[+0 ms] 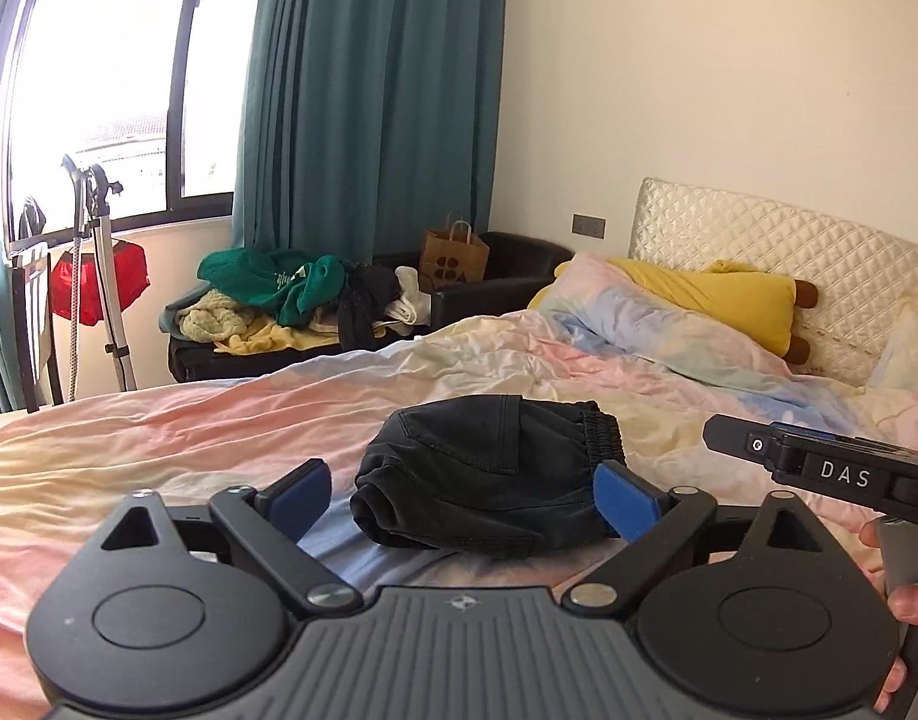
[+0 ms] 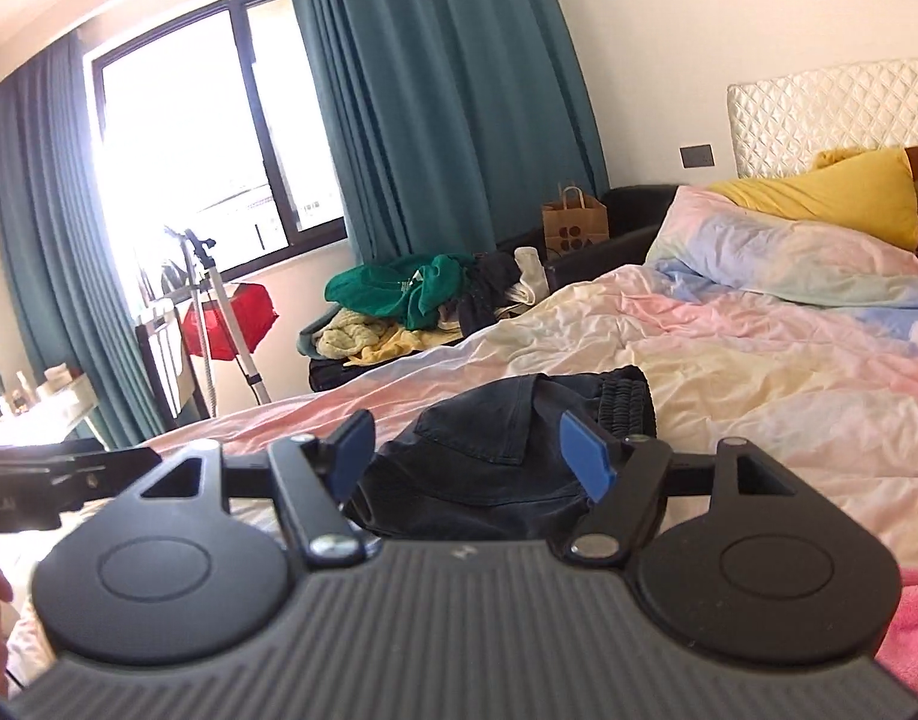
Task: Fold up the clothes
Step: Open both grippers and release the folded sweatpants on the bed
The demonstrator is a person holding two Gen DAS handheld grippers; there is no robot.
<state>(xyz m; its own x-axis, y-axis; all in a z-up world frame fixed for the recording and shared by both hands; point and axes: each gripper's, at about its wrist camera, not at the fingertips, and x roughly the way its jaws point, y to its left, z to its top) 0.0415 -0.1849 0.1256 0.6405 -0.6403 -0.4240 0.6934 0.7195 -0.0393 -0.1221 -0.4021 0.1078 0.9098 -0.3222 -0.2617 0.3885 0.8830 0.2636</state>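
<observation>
A black pair of shorts [image 1: 489,474] lies folded into a compact bundle on the pastel bed cover [image 1: 159,444], its elastic waistband at the far right. My left gripper [image 1: 465,495] is open, its blue pads wide apart just short of the bundle's near edge, holding nothing. In the right wrist view the same shorts [image 2: 507,444] lie straight ahead, and my right gripper [image 2: 468,453] is open too, its pads either side of the bundle's near end without pinching it. The right gripper's body shows at the right edge of the left wrist view, held by a hand [image 1: 906,594].
A dark bench with a heap of clothes [image 1: 291,300] and a paper bag [image 1: 453,258] stands beyond the bed. A yellow plush toy [image 1: 729,300] rests at the quilted headboard. A pink fabric [image 2: 915,630] lies at my right. A stand [image 1: 105,276] is by the window.
</observation>
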